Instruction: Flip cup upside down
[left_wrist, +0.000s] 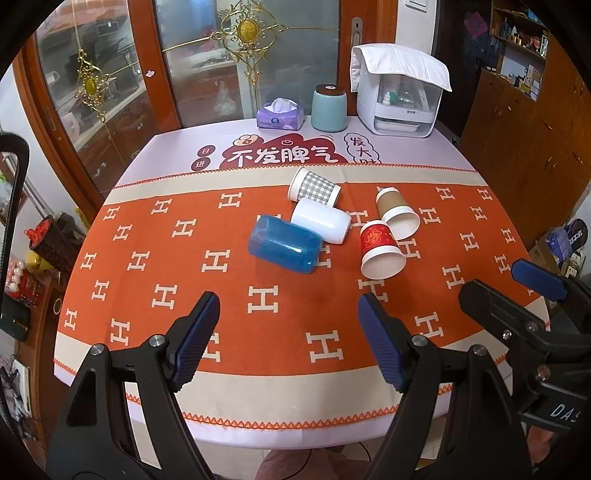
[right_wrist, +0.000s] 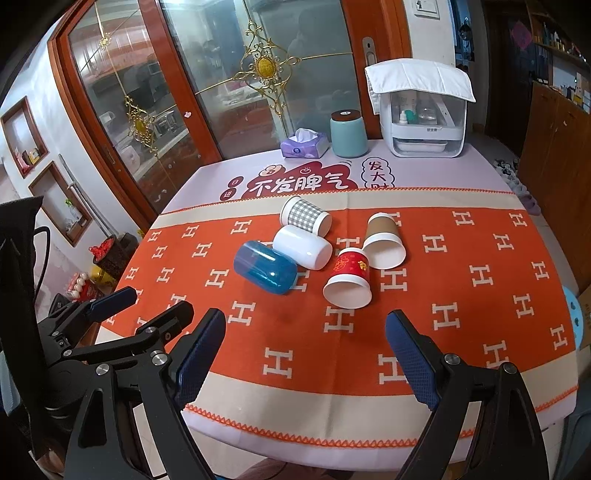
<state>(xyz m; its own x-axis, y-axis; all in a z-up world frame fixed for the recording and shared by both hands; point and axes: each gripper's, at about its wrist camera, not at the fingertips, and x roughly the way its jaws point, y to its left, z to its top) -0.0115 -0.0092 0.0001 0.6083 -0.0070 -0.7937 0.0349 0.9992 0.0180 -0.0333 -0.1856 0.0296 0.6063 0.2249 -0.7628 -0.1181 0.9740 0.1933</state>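
Note:
Several cups lie on their sides on the orange cloth: a blue translucent cup (left_wrist: 284, 248) (right_wrist: 265, 267), a white cup (left_wrist: 320, 220) (right_wrist: 303, 246), a grey checked cup (left_wrist: 314, 186) (right_wrist: 305, 216), a red paper cup (left_wrist: 380, 249) (right_wrist: 349, 277) and a brown paper cup (left_wrist: 397, 213) (right_wrist: 384, 240). My left gripper (left_wrist: 288, 336) is open and empty, above the table's near edge, short of the cups. My right gripper (right_wrist: 304, 354) is open and empty, likewise near the front edge. Each gripper shows in the other's view, the right gripper (left_wrist: 517, 291) and the left gripper (right_wrist: 144, 306).
At the table's far end stand a purple tissue box (left_wrist: 281, 114), a teal canister (left_wrist: 328, 108) and a white appliance (left_wrist: 400, 90) under a white towel. Glass doors stand behind the table. A wooden cabinet (left_wrist: 524, 122) is at the right.

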